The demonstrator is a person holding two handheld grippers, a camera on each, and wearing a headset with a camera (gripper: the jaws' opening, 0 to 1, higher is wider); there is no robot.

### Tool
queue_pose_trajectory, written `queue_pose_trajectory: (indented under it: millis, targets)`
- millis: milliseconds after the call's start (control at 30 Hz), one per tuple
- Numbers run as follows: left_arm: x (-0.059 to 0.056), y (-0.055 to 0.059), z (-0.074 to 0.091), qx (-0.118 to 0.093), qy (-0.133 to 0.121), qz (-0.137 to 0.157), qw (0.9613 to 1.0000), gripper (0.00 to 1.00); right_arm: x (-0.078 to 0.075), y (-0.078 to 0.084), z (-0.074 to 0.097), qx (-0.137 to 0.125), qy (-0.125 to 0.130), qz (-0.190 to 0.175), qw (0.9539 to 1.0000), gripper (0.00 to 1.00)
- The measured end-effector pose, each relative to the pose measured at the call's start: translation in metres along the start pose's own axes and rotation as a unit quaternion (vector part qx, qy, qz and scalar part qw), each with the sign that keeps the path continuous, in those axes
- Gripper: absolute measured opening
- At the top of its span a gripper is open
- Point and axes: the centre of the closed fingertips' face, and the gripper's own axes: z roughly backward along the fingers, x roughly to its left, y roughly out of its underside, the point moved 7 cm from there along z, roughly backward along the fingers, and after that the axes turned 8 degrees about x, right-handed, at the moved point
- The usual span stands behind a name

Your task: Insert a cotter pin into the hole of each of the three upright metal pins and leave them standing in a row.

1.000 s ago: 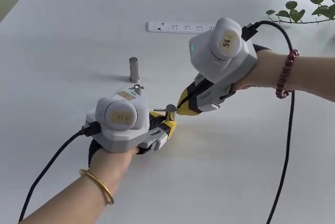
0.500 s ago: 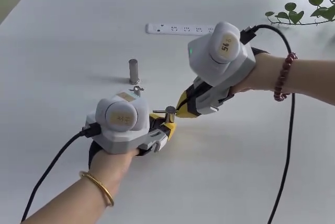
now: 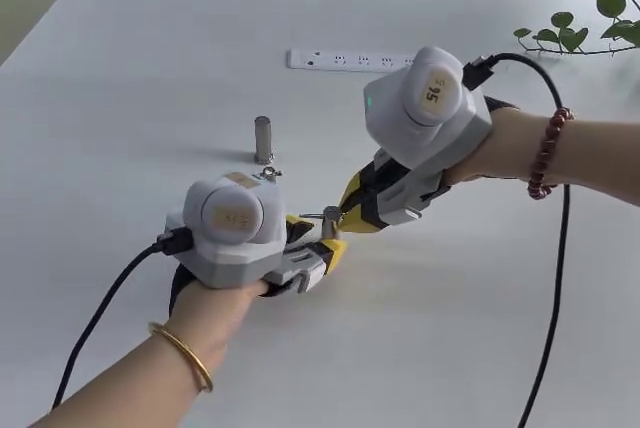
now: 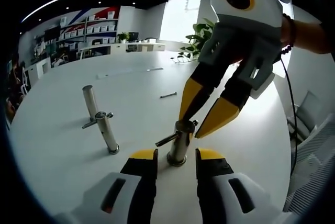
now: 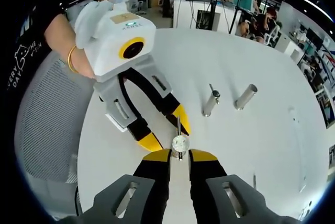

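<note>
A short metal pin (image 3: 328, 223) (image 4: 179, 143) stands on the white table between both grippers. A cotter pin (image 3: 311, 216) (image 4: 166, 140) runs through its top hole, its leg sticking out to the left. My right gripper (image 3: 346, 218) (image 5: 179, 156) reaches down from the upper right, its jaws closed narrowly on the cotter pin's head at the pin's top. My left gripper (image 3: 322, 244) (image 4: 176, 157) is low at the pin's base, open, a jaw on each side with thin gaps. Behind stand a second pin with a cotter pin (image 3: 268, 174) (image 4: 106, 132) and a bare pin (image 3: 263, 139) (image 4: 91, 102).
A white power strip (image 3: 350, 59) lies at the far side of the table (image 3: 150, 68). A leafy plant (image 3: 600, 23) hangs in at the top right. Black cables trail from both grippers, one (image 3: 553, 288) down the right side. A loose cotter pin (image 4: 168, 94) lies farther out.
The head camera has shifted slightly. Both grippers stay at the front pin, and the right gripper has edged a little lower toward the pin's top.
</note>
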Motion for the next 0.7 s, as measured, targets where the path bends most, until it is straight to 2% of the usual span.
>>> queue_pose_trajectory:
  millis: [200, 367, 700]
  targets:
    - [0.001, 0.002, 0.012, 0.007, -0.004, -0.017, 0.9998, 0.33, 0.002, -0.007, -0.004, -0.014, 0.002, -0.014, 0.9998, 0.13]
    - [0.005, 0.001, 0.021, 0.006, -0.005, -0.013, 0.9999, 0.37, 0.002, -0.010, -0.008, -0.021, 0.002, -0.021, 0.9996, 0.15]
    - [0.009, 0.000, 0.038, 0.007, -0.011, -0.015, 0.9998, 0.42, 0.000, -0.010, -0.016, -0.016, 0.008, -0.014, 0.9997, 0.13]
